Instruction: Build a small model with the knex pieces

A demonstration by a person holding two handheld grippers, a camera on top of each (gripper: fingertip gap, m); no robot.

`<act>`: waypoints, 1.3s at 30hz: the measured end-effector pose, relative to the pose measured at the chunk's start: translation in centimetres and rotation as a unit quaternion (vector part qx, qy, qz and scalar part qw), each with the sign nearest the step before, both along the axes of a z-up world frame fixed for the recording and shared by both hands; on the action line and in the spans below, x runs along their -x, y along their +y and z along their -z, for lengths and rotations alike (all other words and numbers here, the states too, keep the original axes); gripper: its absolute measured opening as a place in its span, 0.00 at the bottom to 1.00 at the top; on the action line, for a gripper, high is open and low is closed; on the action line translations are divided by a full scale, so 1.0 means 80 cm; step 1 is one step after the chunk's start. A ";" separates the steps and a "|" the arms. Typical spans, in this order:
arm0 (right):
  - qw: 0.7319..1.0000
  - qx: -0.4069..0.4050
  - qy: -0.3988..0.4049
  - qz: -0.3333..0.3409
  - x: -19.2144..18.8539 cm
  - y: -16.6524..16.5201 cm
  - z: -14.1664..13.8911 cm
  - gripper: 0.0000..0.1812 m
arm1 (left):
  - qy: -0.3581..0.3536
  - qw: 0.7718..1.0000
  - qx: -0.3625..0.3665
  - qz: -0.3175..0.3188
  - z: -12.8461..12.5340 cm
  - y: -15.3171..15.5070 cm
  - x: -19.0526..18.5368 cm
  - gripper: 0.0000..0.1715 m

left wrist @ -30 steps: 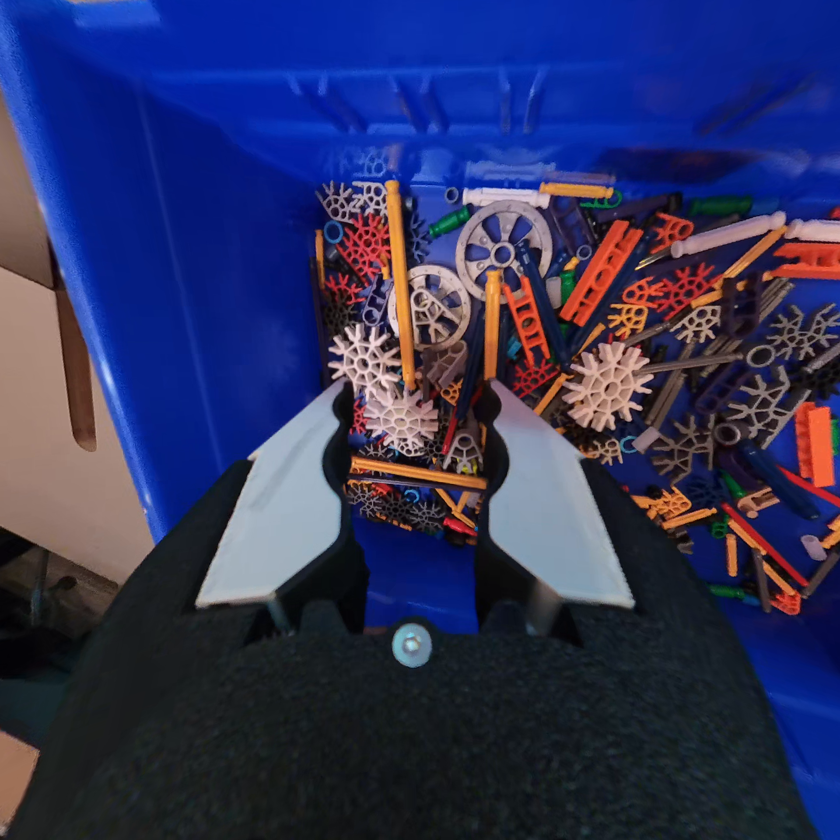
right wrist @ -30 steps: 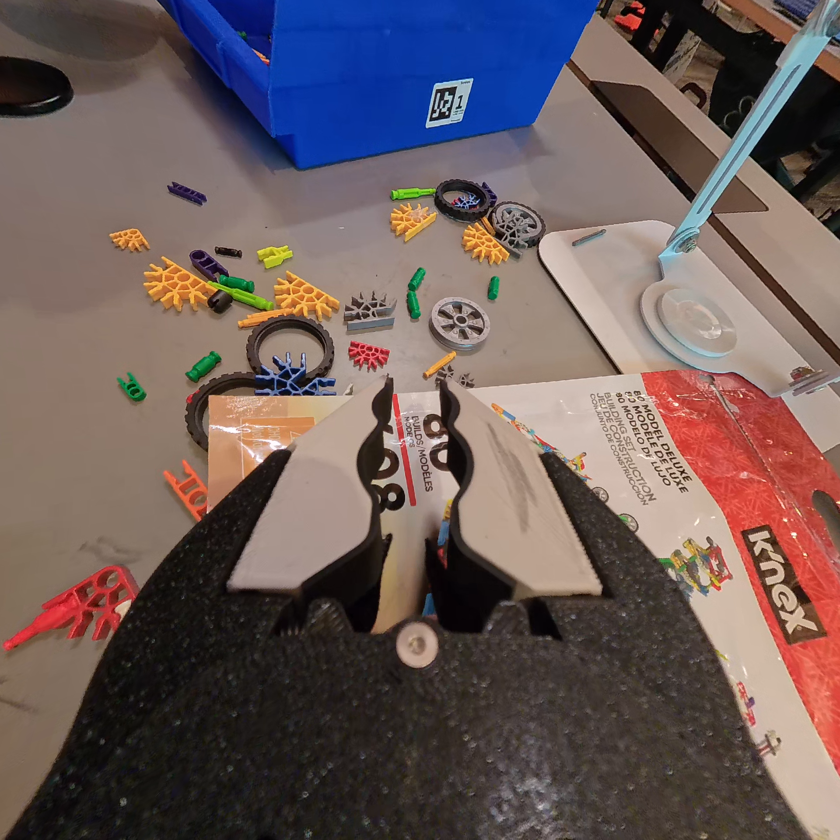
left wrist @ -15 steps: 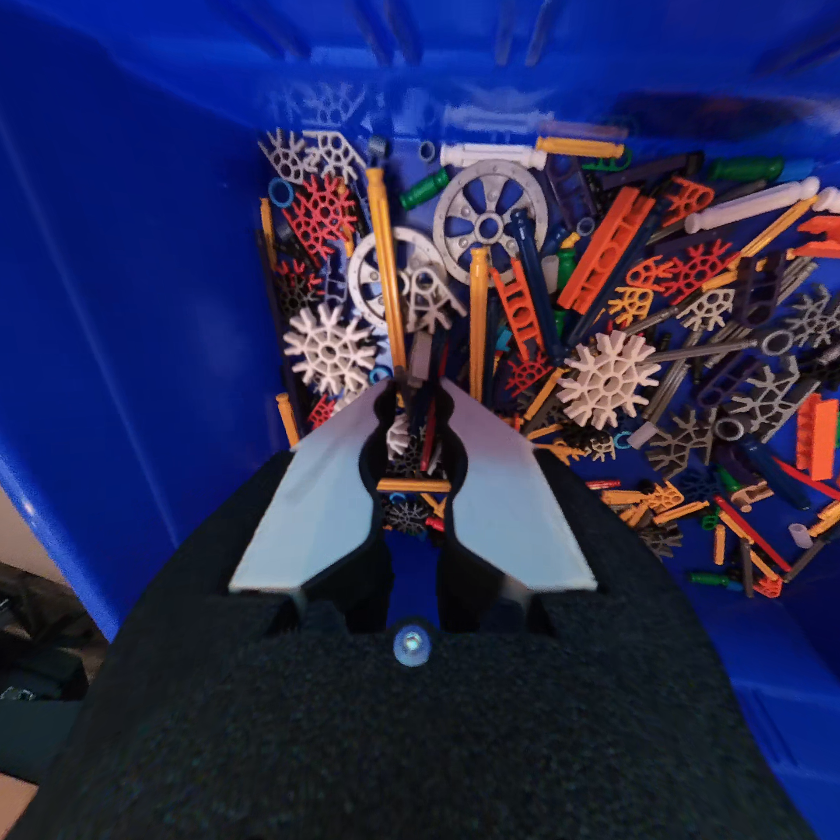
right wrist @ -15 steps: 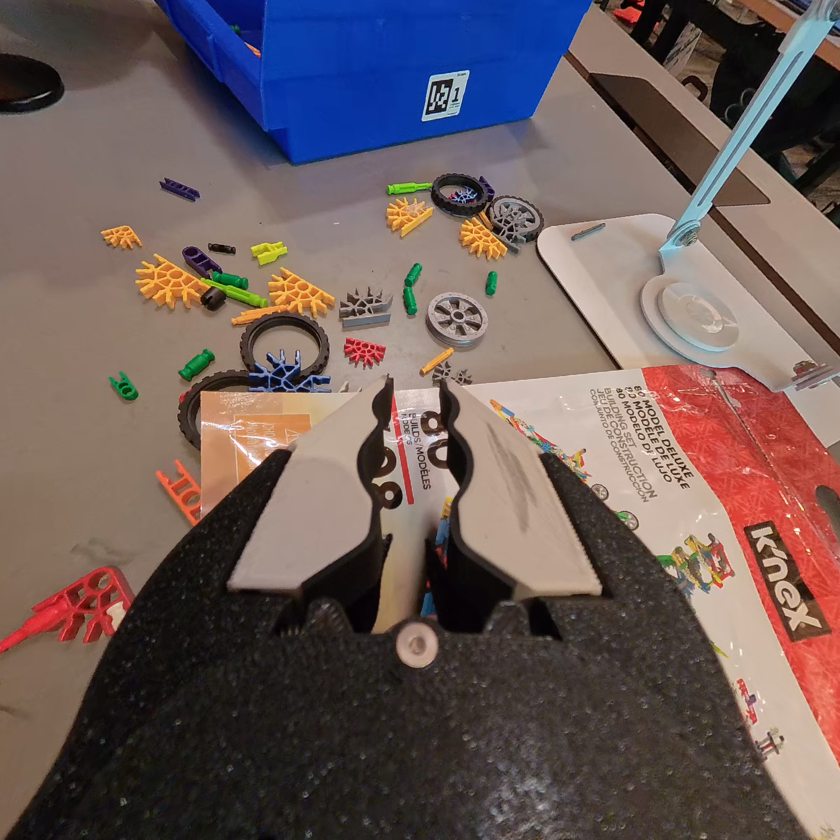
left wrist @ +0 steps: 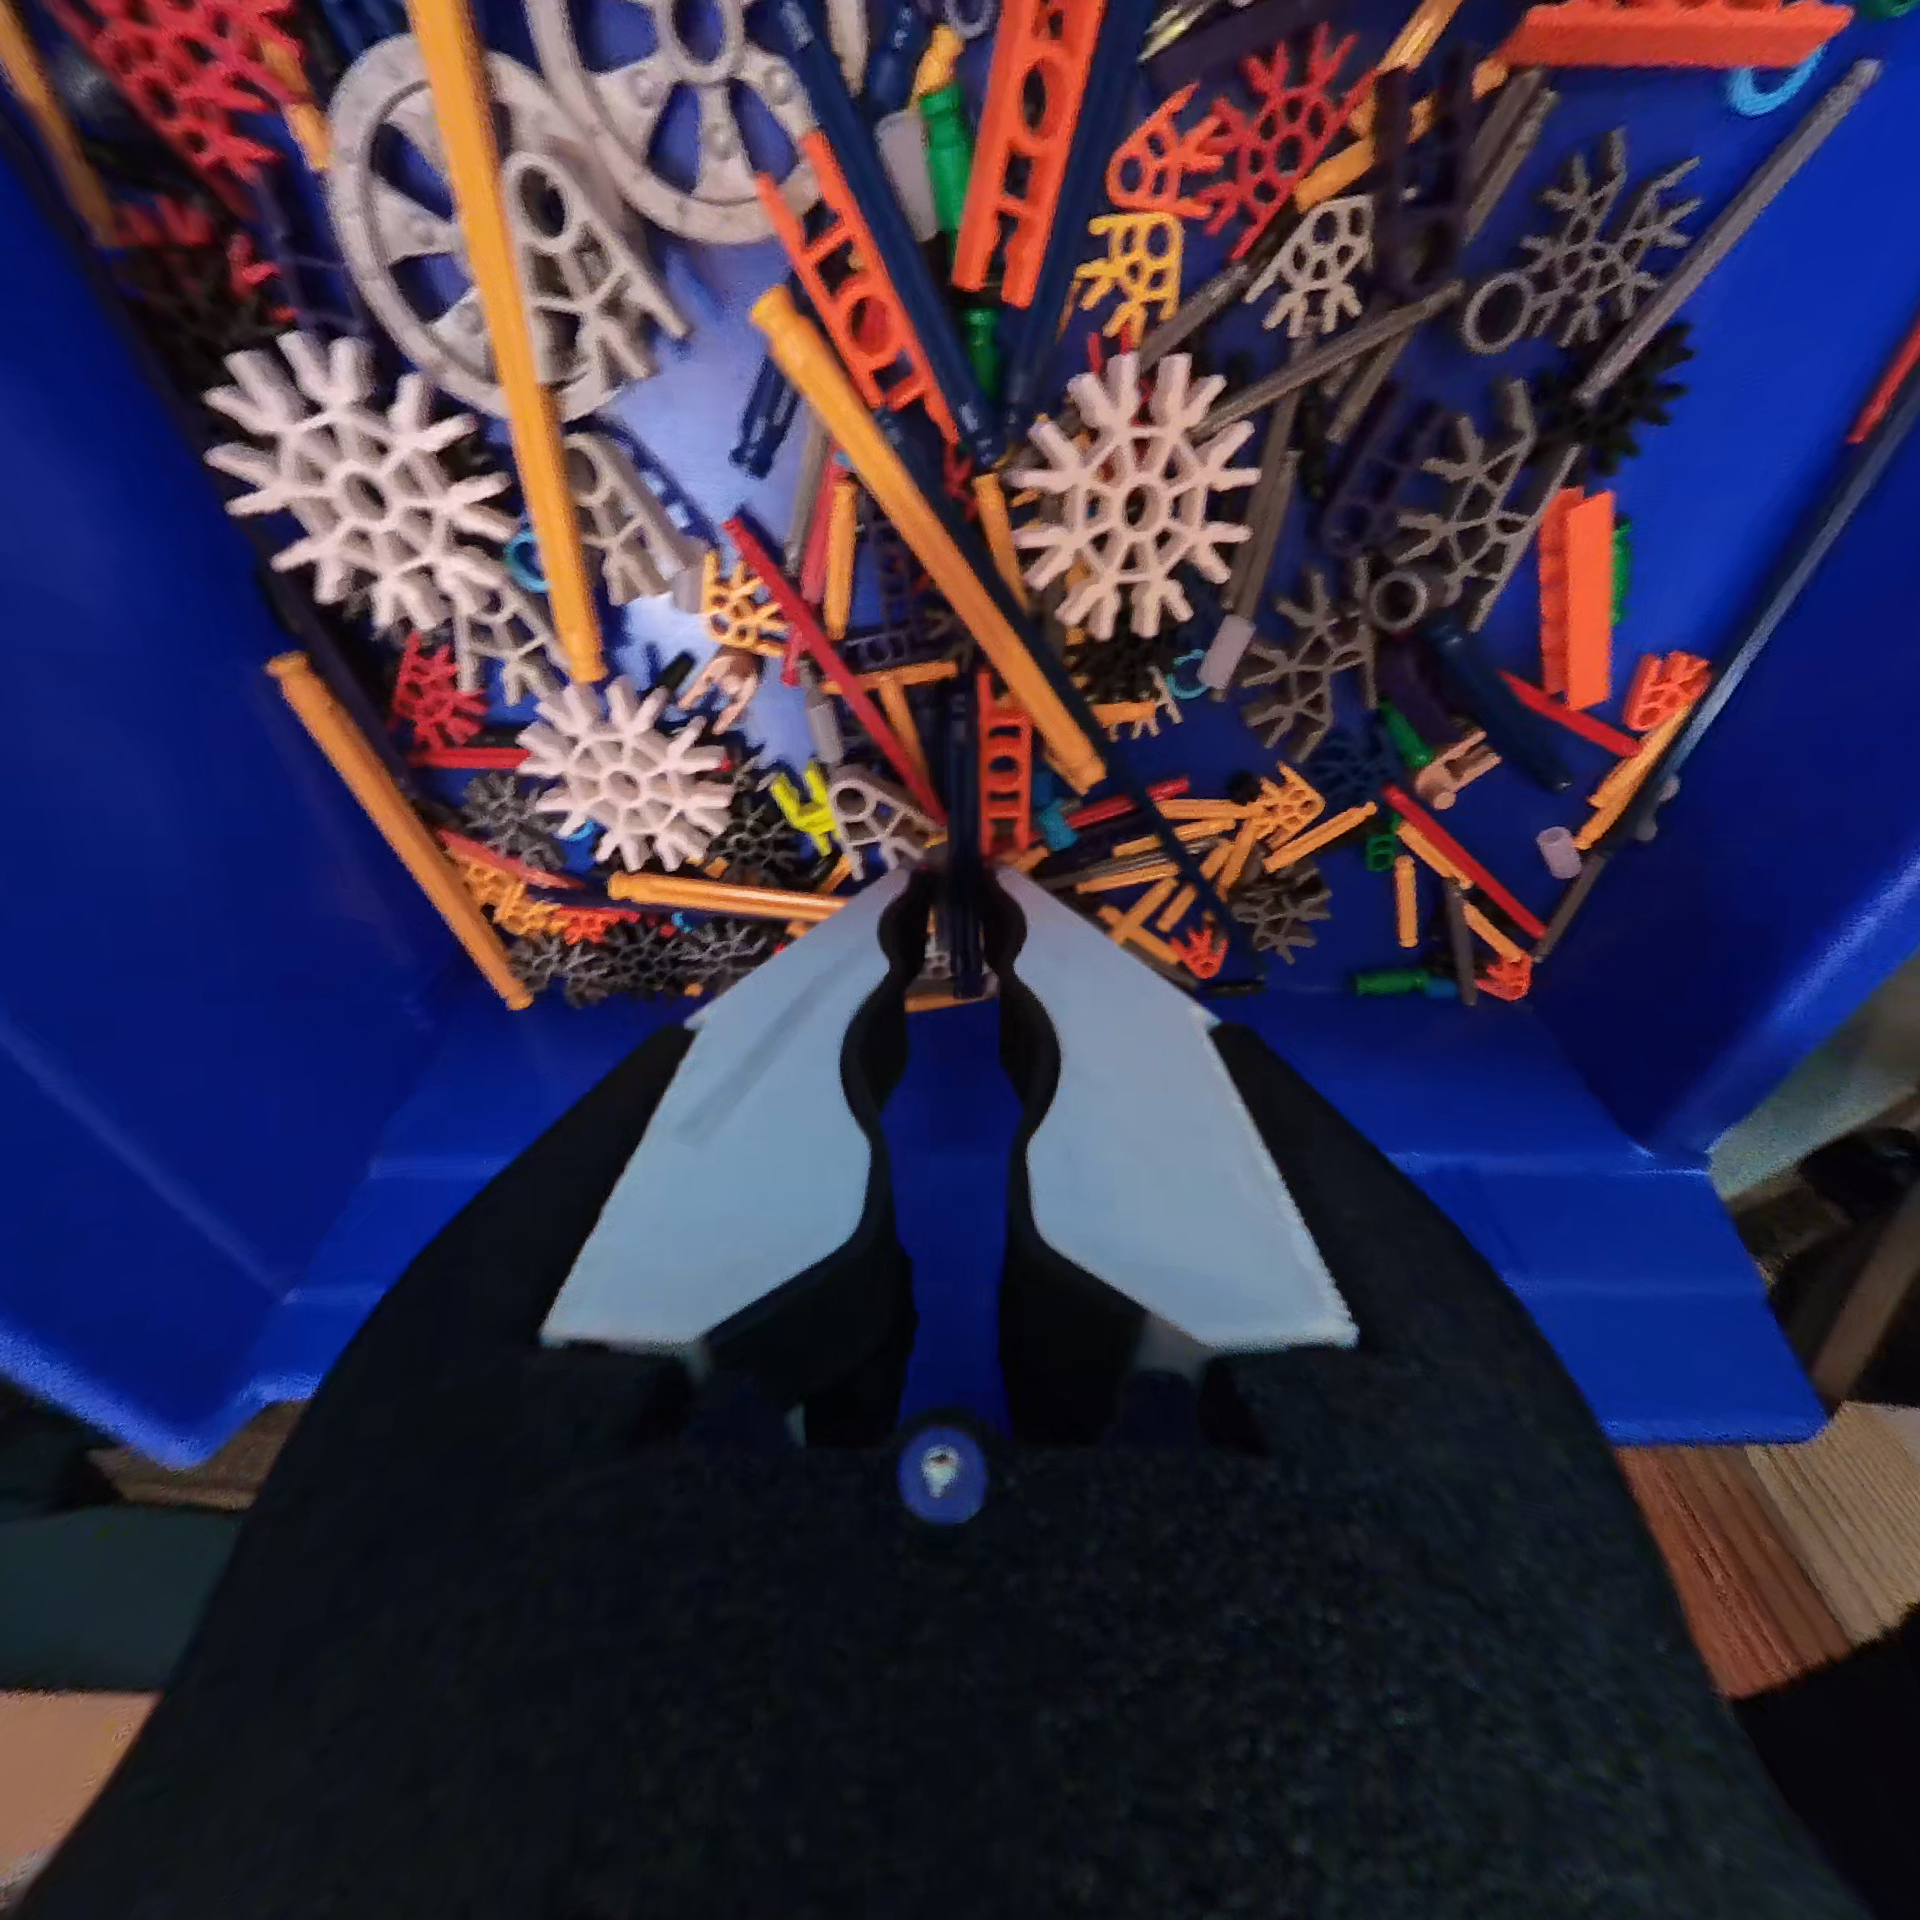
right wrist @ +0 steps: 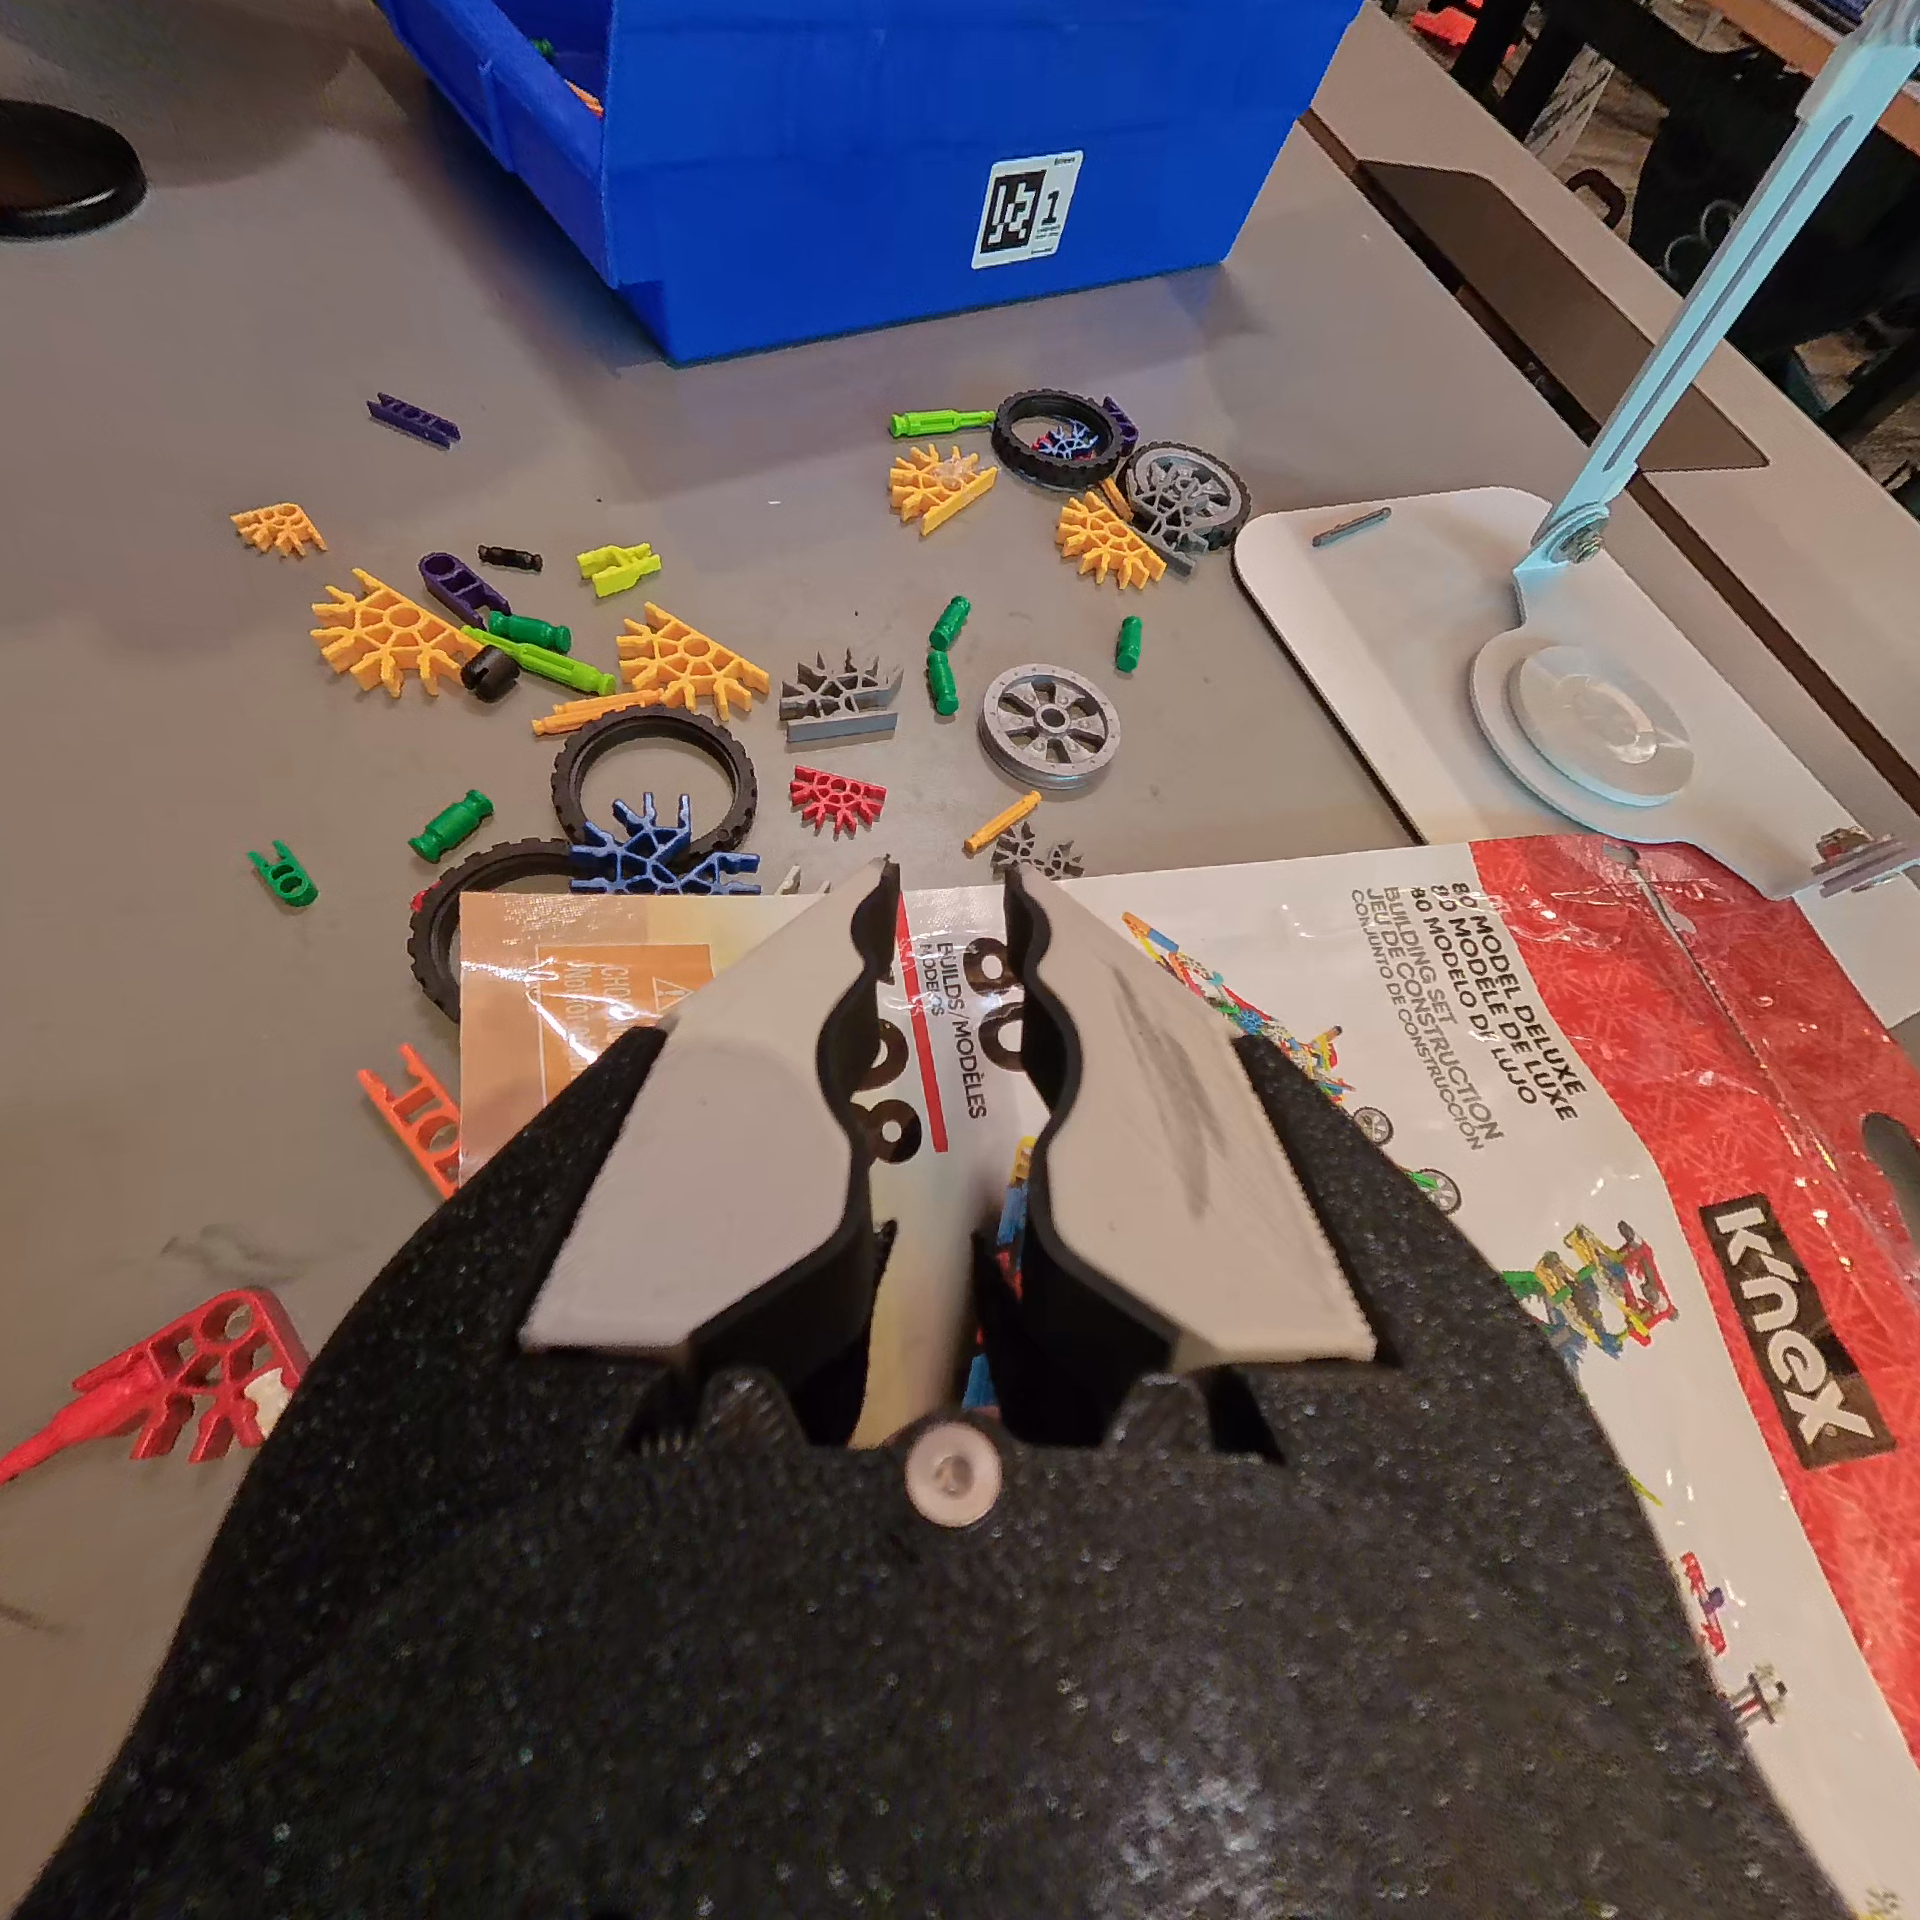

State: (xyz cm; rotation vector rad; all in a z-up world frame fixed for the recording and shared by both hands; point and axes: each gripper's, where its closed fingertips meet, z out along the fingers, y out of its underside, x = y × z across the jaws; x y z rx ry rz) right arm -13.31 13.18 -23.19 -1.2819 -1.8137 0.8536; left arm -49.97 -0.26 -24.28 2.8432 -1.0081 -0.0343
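Note:
My left gripper (left wrist: 958,894) is deep in the blue bin (left wrist: 156,831), over a heap of plastic construction pieces. Its jaws are shut on a thin dark blue rod (left wrist: 961,769) that sticks out forward between the tips. White snowflake connectors (left wrist: 1132,499) (left wrist: 623,774) and a long orange rod (left wrist: 925,540) lie close around it. My right gripper (right wrist: 951,883) hovers over a red and white plastic bag (right wrist: 1558,1039) on the grey table, jaws slightly apart and empty. A blue snowflake connector (right wrist: 655,857) lies just ahead of its left tip.
The blue bin (right wrist: 883,156) stands at the far side of the table. Loose pieces lie between it and the bag: black tyres (right wrist: 655,769), a grey wheel (right wrist: 1049,724), yellow connectors, green rods. A white base plate (right wrist: 1403,644) with a light blue stand is at the right. A red piece (right wrist: 187,1371) lies near left. The gap from one gripper's tips to the other's is roughly 40 centimetres. The left gripper is farther from the grey wheel (right wrist: 1049,724), some 35 centimetres, than the right, some 8 centimetres.
My left gripper has gone down into the heap and shut its jaws on the dark blue rod. The right gripper has barely moved.

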 end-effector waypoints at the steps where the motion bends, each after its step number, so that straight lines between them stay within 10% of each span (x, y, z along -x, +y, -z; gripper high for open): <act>1: 1.000 0.000 0.000 0.000 0.000 0.000 0.000 0.10 | 0.004 1.000 -0.012 -0.004 -0.003 0.003 0.004 0.06; 11: 1.000 0.000 -0.001 0.000 0.000 0.000 0.001 0.10 | 0.067 0.993 -0.092 -0.013 0.002 0.062 0.040 0.26; 29: 1.000 -0.007 -0.003 -0.004 -0.001 -0.002 0.001 0.10 | -0.034 0.999 0.013 -0.021 -0.003 -0.019 -0.012 0.13; 39: 1.000 -0.007 -0.003 -0.004 -0.001 -0.002 0.001 0.10 | 0.024 0.994 -0.088 -0.055 -0.024 0.027 0.041 0.13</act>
